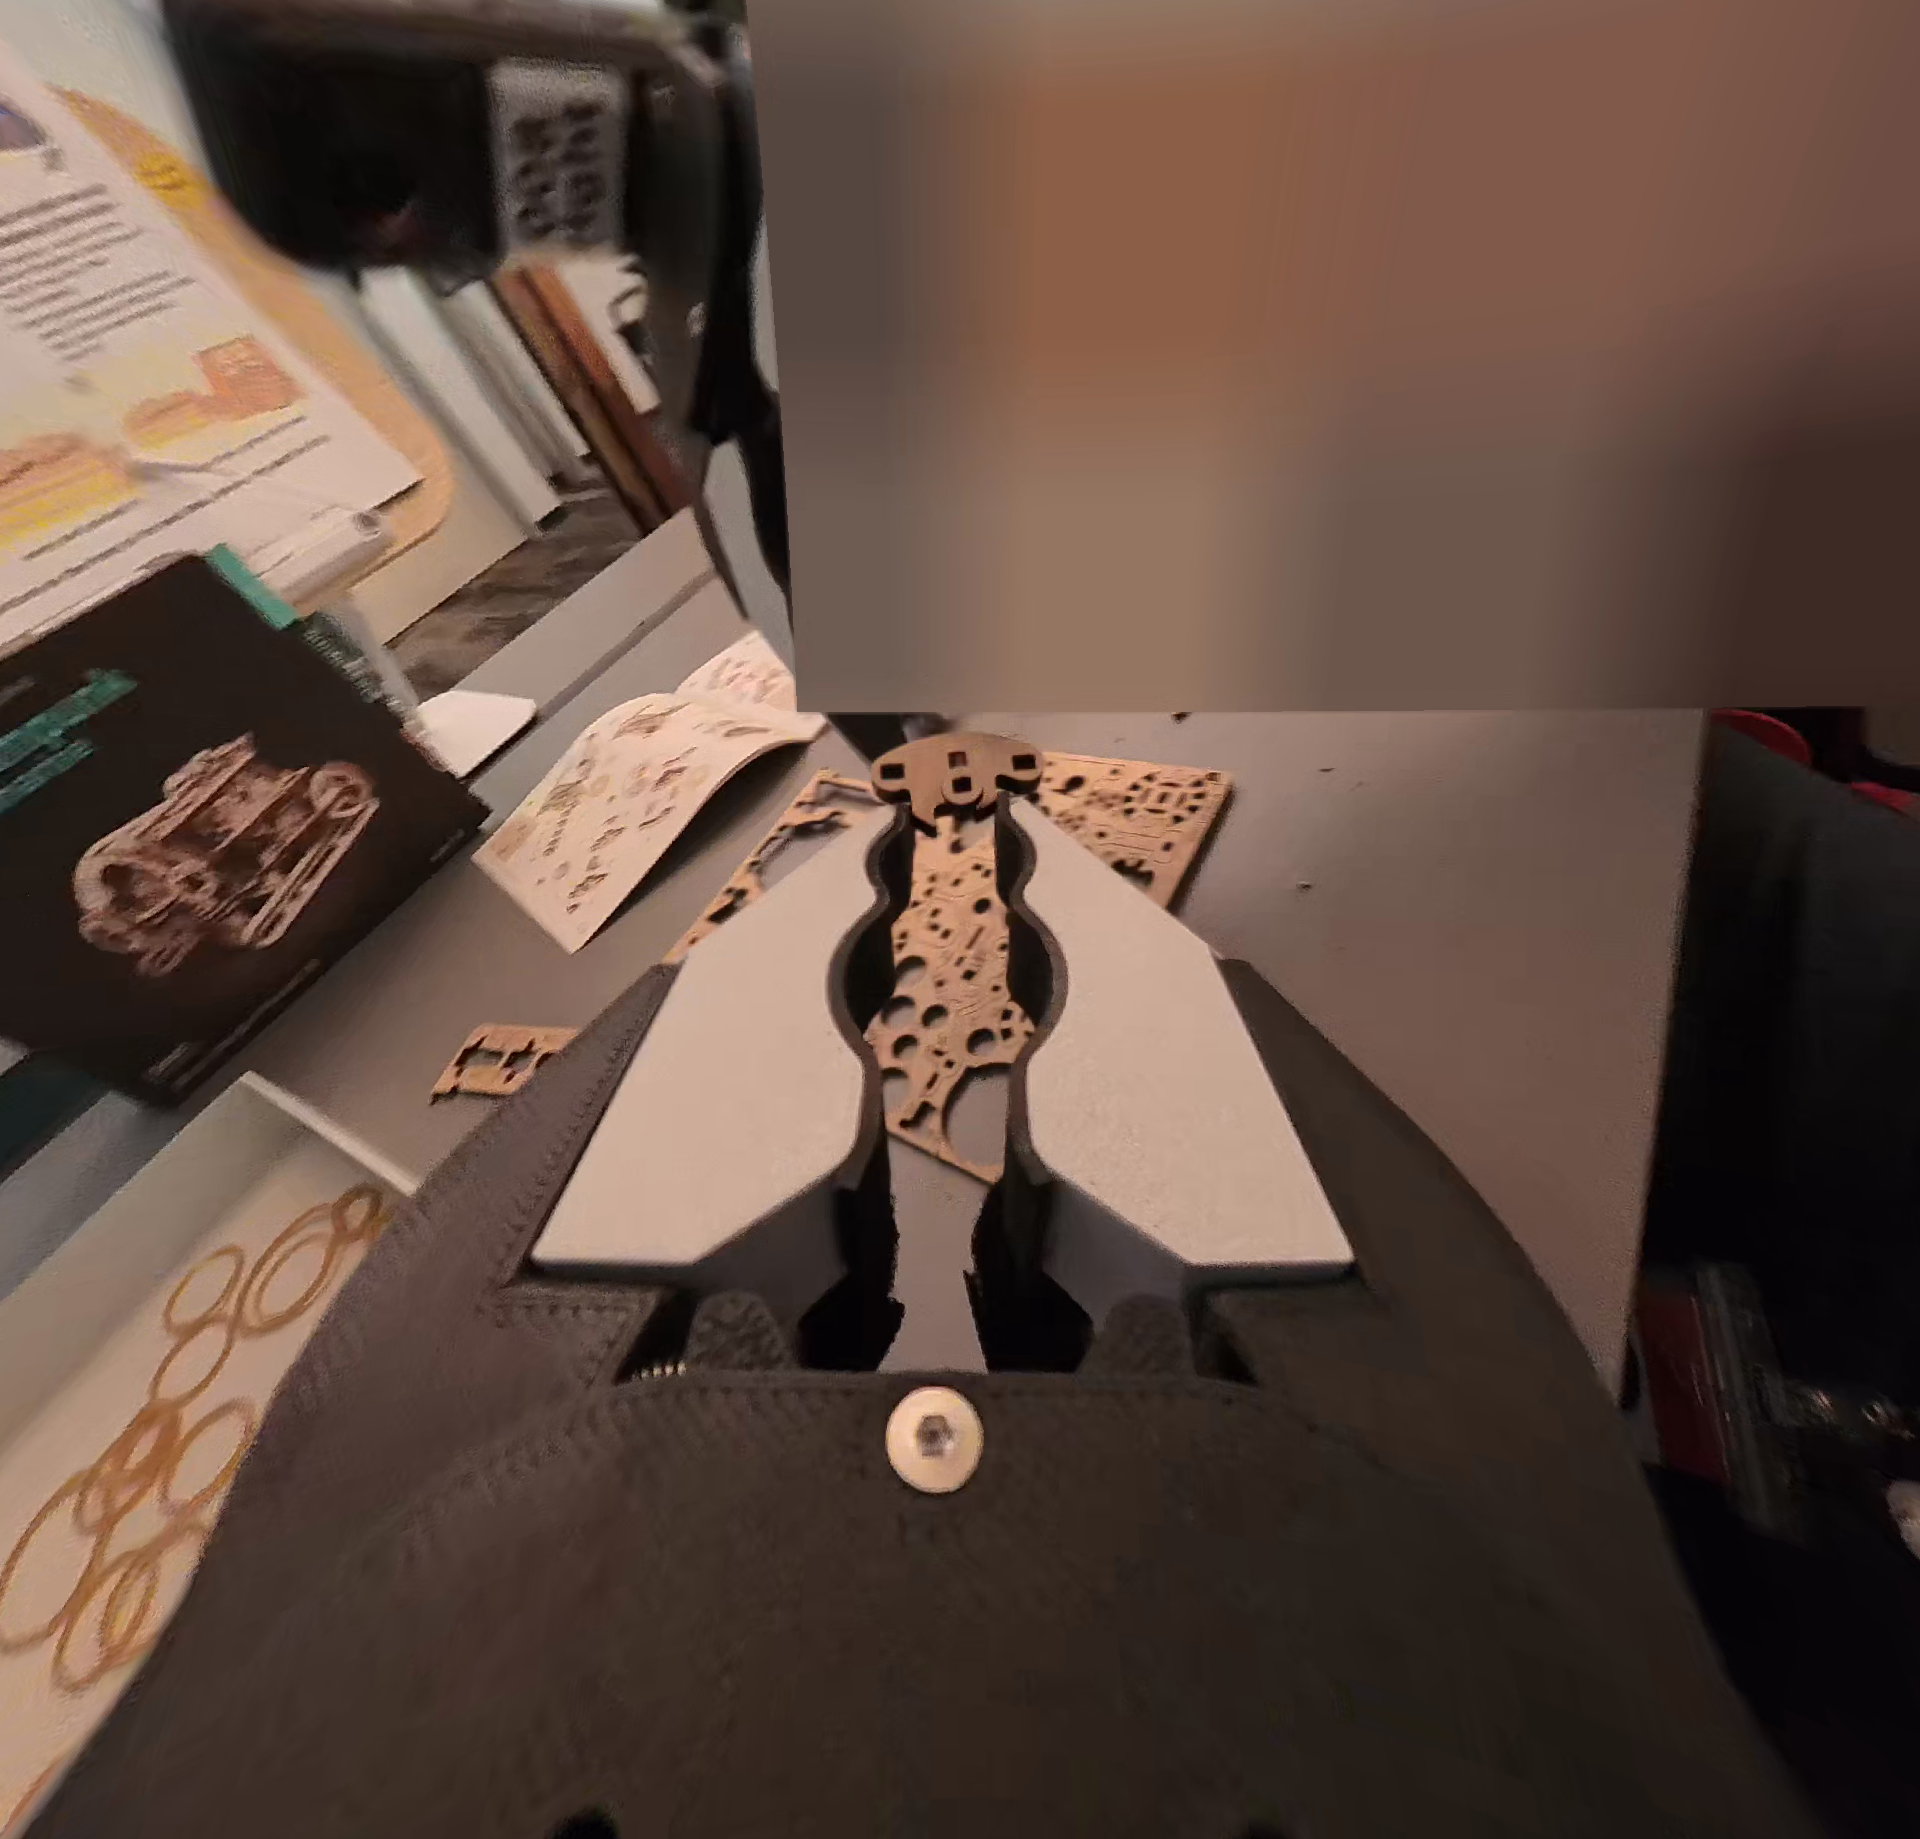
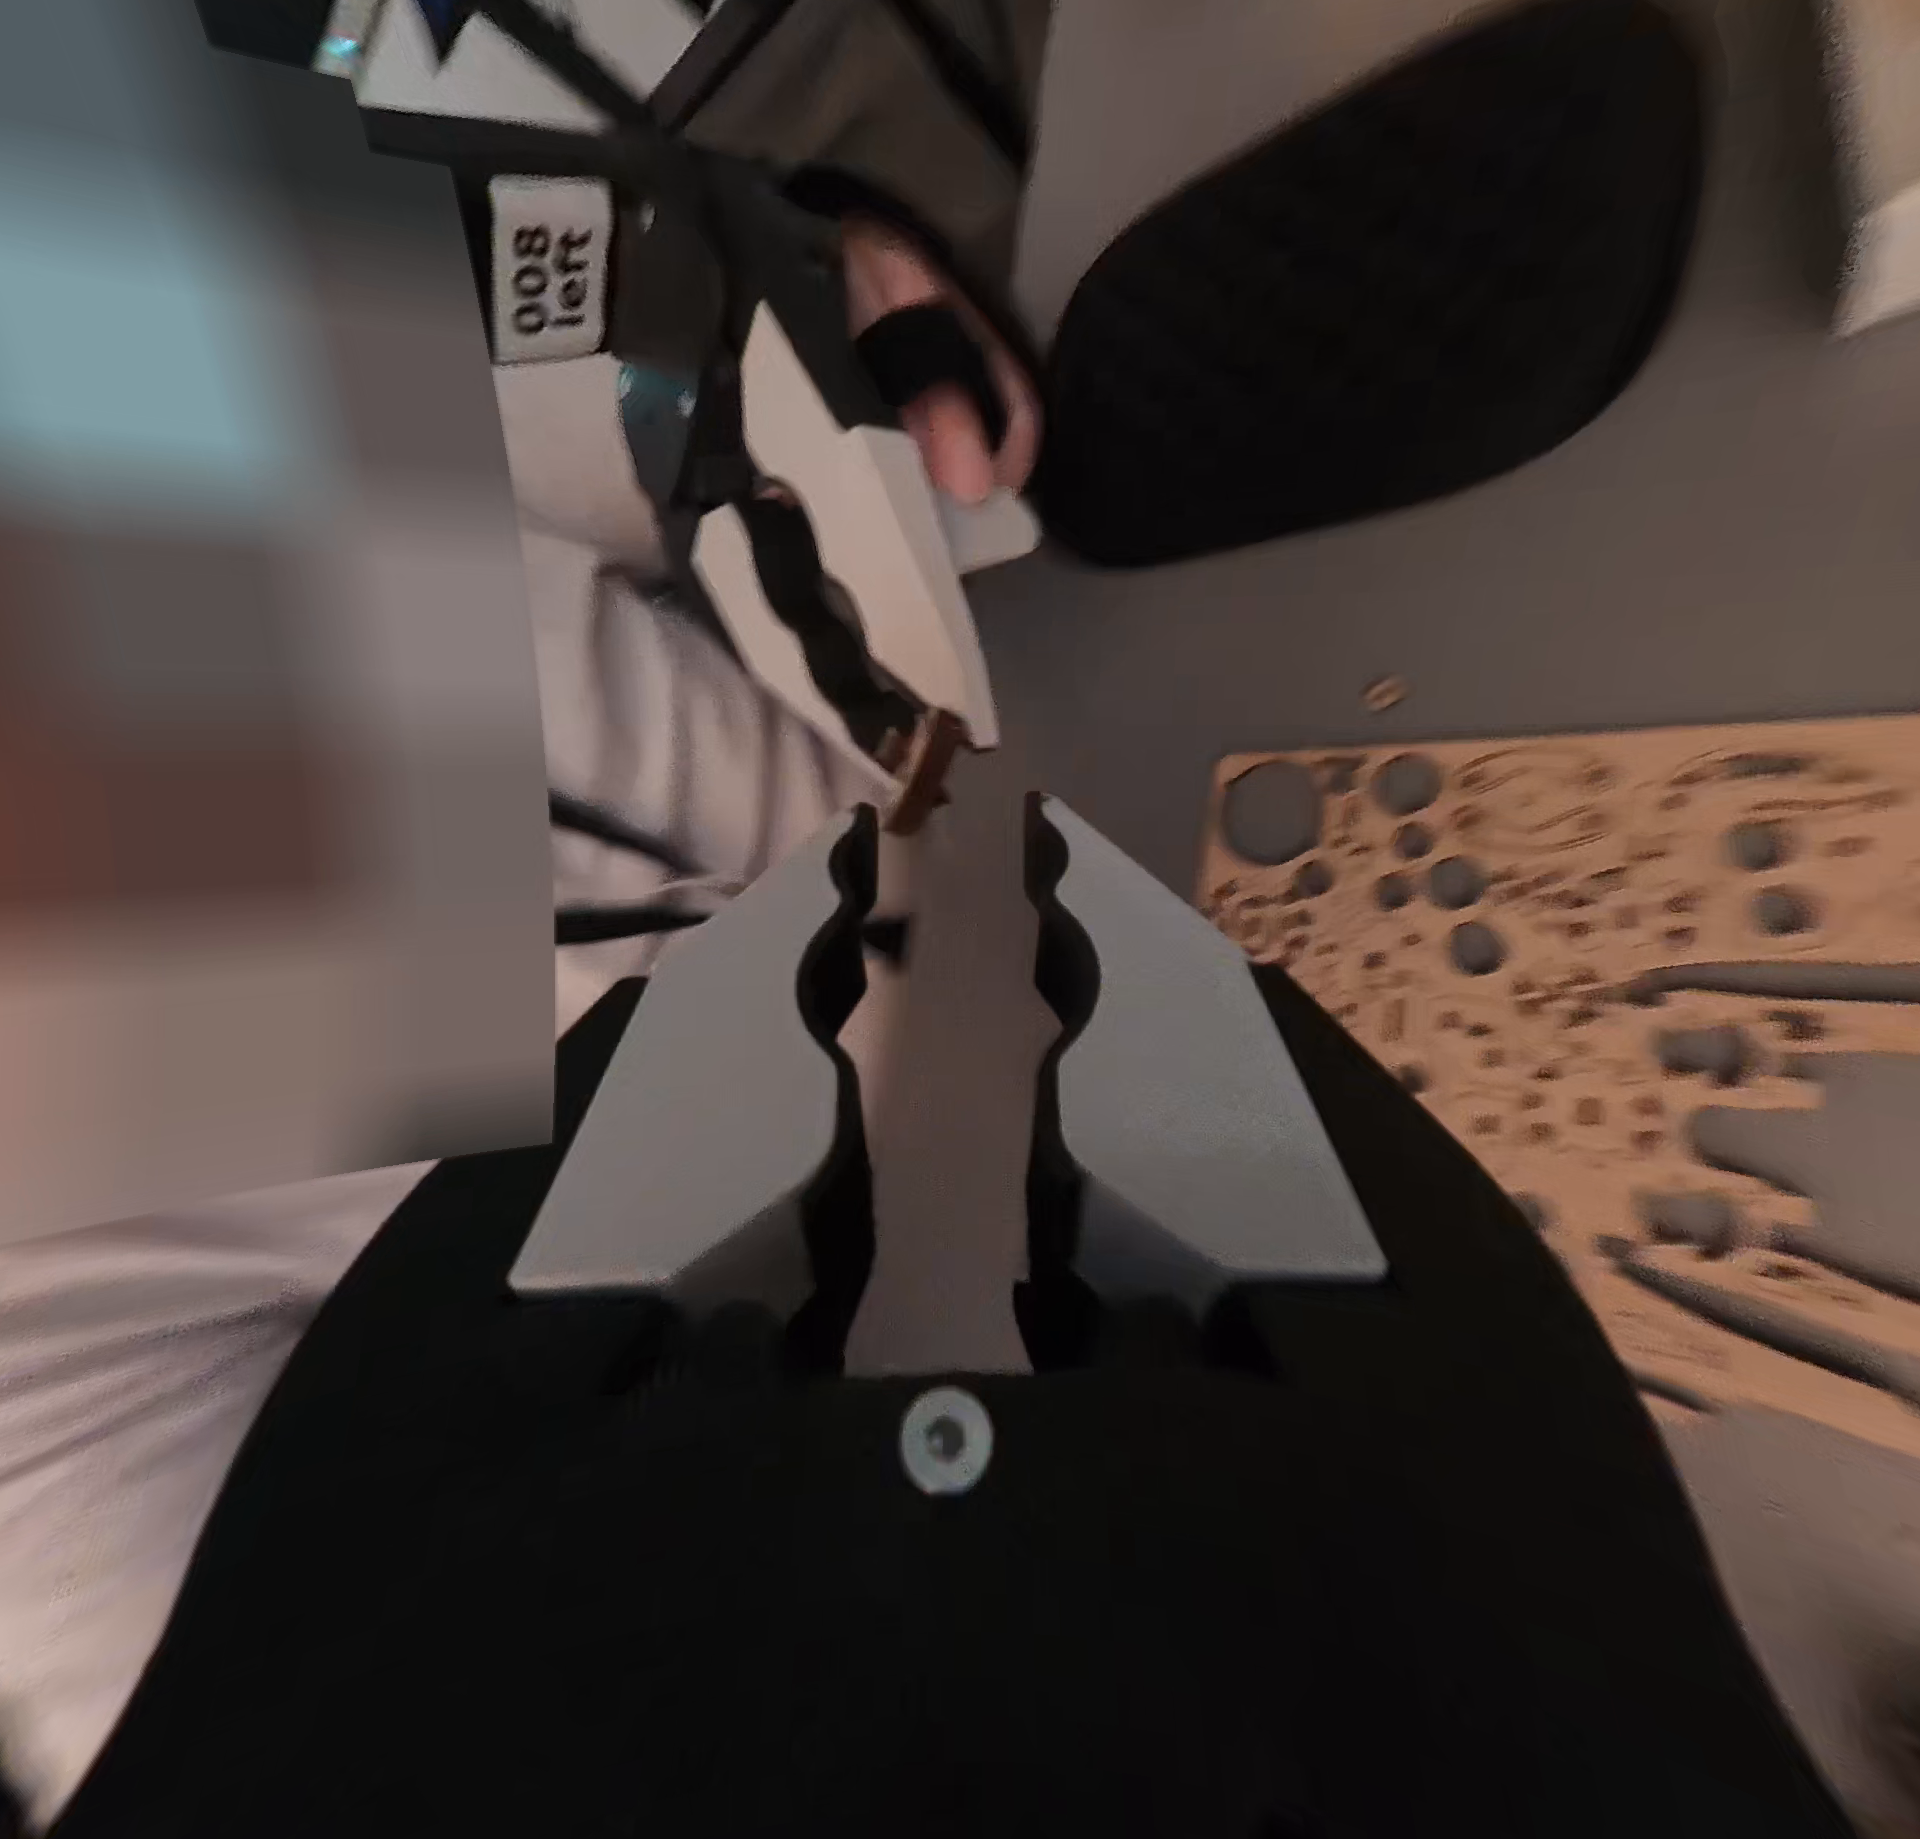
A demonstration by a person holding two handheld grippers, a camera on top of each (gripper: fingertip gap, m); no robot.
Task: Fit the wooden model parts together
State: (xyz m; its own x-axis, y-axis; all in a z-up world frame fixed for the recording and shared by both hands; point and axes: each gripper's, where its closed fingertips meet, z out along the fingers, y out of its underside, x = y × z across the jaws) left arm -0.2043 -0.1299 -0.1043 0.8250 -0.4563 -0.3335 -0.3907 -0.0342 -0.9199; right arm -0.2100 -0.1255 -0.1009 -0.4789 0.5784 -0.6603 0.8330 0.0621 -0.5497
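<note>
My left gripper (image 1: pixel 953 821) is shut on a small flat T-shaped wooden part (image 1: pixel 956 773) with several holes and holds it above the grey table (image 1: pixel 1455 906). Under it lie punched-out plywood sheets (image 1: pixel 1132 813). In the right wrist view my right gripper (image 2: pixel 948 813) is open and empty, its jaws a short way apart. Its tips are just below the left gripper (image 2: pixel 935 740), which comes in from above with the brown wooden part (image 2: pixel 923 783) at its tips. A plywood sheet (image 2: pixel 1558 958) lies on the table to the right.
At the left are a dark model box (image 1: pixel 208 833), an open instruction booklet (image 1: pixel 644 802), a small loose wooden piece (image 1: pixel 504 1057) and a white tray of rubber bands (image 1: pixel 187 1374). A black oval pad (image 2: pixel 1371 272) lies beyond. A person's finger (image 2: pixel 956 439) rests on the left gripper. Less than 4 cm separates the two grippers' tips.
</note>
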